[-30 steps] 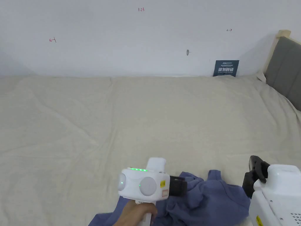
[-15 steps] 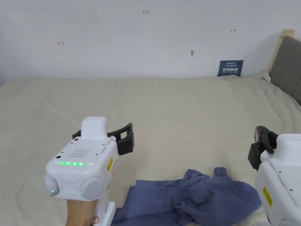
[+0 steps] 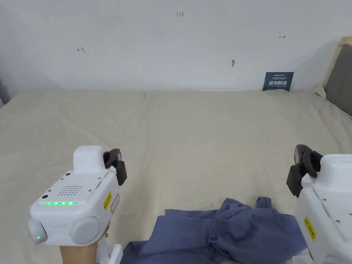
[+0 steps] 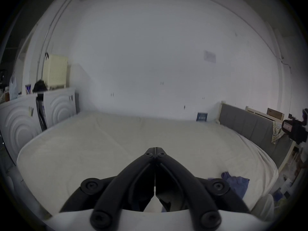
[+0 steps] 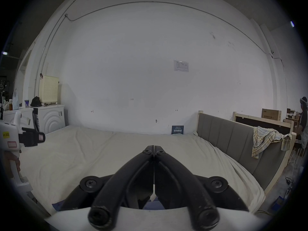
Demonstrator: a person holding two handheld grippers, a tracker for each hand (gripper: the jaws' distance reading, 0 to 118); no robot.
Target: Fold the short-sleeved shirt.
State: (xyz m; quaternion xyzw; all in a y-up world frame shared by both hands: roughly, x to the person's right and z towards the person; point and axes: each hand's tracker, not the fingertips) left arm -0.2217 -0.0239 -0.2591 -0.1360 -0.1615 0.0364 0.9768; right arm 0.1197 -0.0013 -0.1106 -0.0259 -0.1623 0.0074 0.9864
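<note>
1. the blue short-sleeved shirt (image 3: 227, 230) lies crumpled on the near edge of the bed (image 3: 192, 137), a little right of centre in the head view, with part of it running out of the frame at the bottom.
2. the left gripper (image 3: 115, 165) is held up over the near left part of the bed, well apart from the shirt; in its own view the two jaws meet tip to tip, clenched on nothing, with bare sheet beyond them.
3. the hand (image 3: 79, 252) holding it shows at the bottom edge under the white body.
4. the right gripper (image 3: 302, 168) is raised at the right edge, above and just right of the shirt's right end; its own view shows the jaws pressed together and empty.
5. in the right gripper view a strip of blue cloth (image 5: 57, 207) shows below the jaws.
6. a grey headboard (image 5: 233, 143) stands at the right end of the bed, with a checked cloth (image 5: 263, 139) draped over its top.
7. a small dark sign (image 3: 277, 81) leans on the far wall (image 3: 154, 51).
</note>
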